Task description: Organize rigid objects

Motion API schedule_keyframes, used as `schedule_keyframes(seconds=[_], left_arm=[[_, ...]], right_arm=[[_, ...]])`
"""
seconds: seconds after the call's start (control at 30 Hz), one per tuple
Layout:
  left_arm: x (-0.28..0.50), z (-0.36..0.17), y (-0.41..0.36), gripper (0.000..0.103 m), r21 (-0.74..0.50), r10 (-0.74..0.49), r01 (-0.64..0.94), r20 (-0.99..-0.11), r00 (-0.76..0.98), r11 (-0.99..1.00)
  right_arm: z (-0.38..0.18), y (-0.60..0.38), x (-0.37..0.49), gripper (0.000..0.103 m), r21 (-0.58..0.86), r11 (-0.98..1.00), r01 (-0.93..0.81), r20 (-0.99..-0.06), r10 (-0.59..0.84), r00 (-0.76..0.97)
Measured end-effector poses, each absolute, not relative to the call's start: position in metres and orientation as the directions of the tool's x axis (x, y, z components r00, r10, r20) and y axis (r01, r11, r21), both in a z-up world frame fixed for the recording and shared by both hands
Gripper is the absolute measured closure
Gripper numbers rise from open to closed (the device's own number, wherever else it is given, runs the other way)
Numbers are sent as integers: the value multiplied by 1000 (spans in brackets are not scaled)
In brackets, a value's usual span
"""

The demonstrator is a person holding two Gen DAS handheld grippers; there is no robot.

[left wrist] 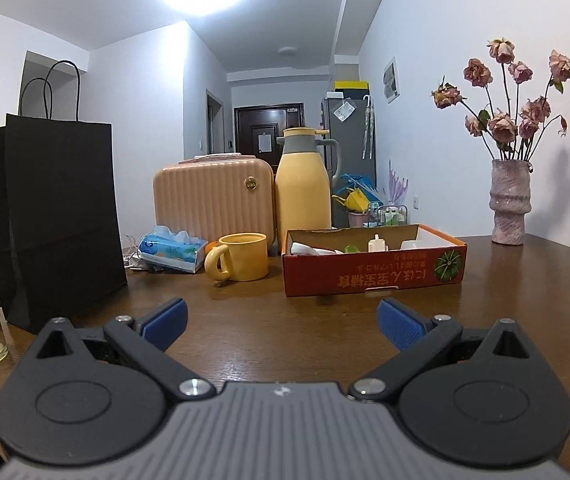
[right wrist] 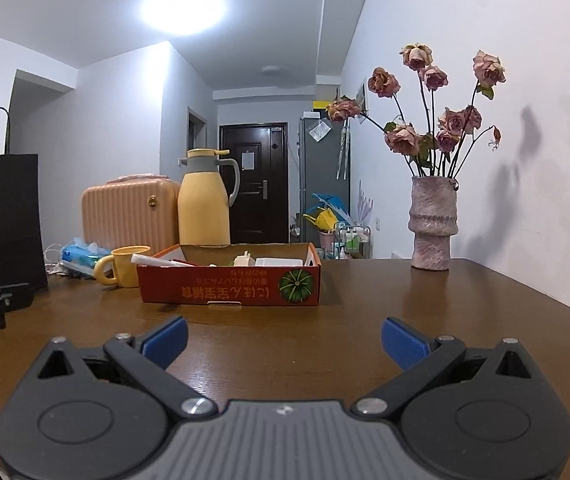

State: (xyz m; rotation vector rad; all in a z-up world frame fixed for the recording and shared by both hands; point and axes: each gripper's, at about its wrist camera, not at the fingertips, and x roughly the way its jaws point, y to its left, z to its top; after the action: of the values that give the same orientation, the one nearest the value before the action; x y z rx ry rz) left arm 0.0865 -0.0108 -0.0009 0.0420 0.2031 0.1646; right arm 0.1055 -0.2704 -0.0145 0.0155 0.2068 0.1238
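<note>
Small white items (left wrist: 377, 245) lie inside the red cardboard box (left wrist: 373, 276) on the desk (left wrist: 269, 320), just right of the yellow mug (left wrist: 243, 257) and in front of the yellow thermos (left wrist: 303, 184). Each hand-held gripper — left (left wrist: 283, 324) and right (right wrist: 283, 342) — hovers low over bare wood, jaws spread wide and empty, well short of the box. That fits either sorting about to start or items already gathered — the pictures do not settle which. Any reach toward the box would need a level approach over its front wall, clear of the mug and the vase (right wrist: 433, 224).
</note>
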Motion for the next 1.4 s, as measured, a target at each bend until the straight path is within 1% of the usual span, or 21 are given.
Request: schedule_keyframes(seconds=[1.4], left_arm=[[79,0,-8,0,43,150,-145,-187,971,989]], right_arm=[[-10,-261,102,0,9,991,-136,-198,135,971]])
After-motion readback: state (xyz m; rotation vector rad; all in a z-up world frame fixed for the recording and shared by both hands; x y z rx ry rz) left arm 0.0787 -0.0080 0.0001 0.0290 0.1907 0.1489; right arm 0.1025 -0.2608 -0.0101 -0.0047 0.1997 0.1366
